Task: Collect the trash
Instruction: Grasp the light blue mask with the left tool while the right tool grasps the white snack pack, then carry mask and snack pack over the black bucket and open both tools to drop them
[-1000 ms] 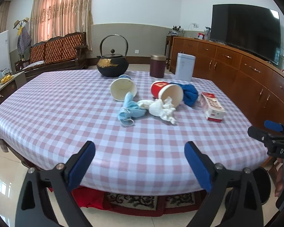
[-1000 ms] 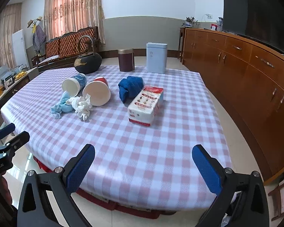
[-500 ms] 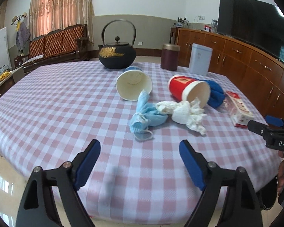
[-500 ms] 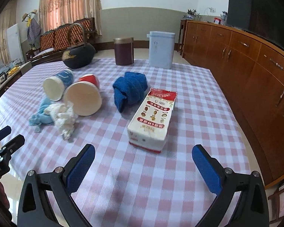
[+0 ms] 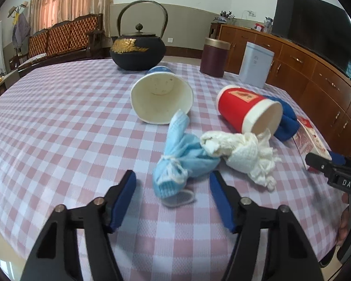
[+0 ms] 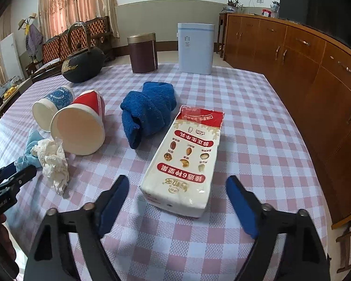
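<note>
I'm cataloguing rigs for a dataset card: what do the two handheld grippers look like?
Both match: the left gripper and right gripper have black plastic arms with cut-out openings and silver pivot screws, each ending in flat blue pads. Seen from the left wrist camera, the right gripper's black body carries white "DAS" lettering. No cables show, and no sleeves.

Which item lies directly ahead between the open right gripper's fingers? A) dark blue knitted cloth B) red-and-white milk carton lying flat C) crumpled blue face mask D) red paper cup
B: in the right wrist view the red-and-white milk carton lies flat on the checked tablecloth, straight ahead of the open right gripper.
</note>
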Motion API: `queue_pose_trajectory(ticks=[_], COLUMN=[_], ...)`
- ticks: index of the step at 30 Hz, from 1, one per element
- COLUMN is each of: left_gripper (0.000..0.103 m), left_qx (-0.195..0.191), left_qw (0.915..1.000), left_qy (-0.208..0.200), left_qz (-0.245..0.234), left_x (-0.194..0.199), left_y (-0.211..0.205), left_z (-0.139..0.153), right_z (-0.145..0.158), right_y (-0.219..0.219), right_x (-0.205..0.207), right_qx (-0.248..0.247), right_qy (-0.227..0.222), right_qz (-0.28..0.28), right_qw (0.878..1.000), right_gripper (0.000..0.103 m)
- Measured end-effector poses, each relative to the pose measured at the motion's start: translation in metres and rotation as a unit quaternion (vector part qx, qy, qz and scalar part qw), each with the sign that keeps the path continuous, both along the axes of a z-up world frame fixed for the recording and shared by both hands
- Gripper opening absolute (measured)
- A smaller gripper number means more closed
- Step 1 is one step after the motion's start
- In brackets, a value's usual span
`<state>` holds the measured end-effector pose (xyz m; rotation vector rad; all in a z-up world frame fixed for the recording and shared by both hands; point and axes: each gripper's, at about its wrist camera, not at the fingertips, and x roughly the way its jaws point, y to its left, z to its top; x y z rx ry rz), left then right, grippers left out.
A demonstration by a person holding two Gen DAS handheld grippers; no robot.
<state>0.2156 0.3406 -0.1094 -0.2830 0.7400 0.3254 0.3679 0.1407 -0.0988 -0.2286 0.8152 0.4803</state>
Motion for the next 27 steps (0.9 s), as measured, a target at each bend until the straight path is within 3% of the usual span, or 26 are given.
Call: queue_pose_trajectory(ticks=[2, 3, 4, 9, 27], left_gripper=[0.047, 0.033, 0.026, 0.021, 0.021], left_qx=[-0.004, -0.005, -0.005, -0.007, 0.009], left_qw=[1.0, 1.0, 1.0, 0.9999, 0.9983], left_qy=[0.0, 0.0, 0.001, -0.012, -0.046], left_qz=[0.0, -0.002, -0.002, 0.005, 0.034], left_x=[0.001, 0.003, 0.002, -0.005, -0.047], left_y=[0.002, 0.002, 0.002, 0.003, 0.0], left_z=[0.0, 0.0, 0.0, 0.003, 0.028], right_z=[-0.002, -0.002, -0.001, 0.002, 0.023], right_y=[-0.002, -0.003, -0.005, -0.014, -0.046], right_x=[0.003, 0.003, 0.002, -0.005, -0.042], right_qx=[0.001, 0.004, 0.005, 0.013, 0.018], right_qy=[0.011, 0.011, 0.013, 0.012, -0.024], right_qz=[0.002, 0.002, 0.002, 0.006, 0.007], right_qw=[1.0, 1.0, 1.0, 1.0, 1.0], right_gripper=[0.057, 0.057, 0.057, 0.057, 0.057])
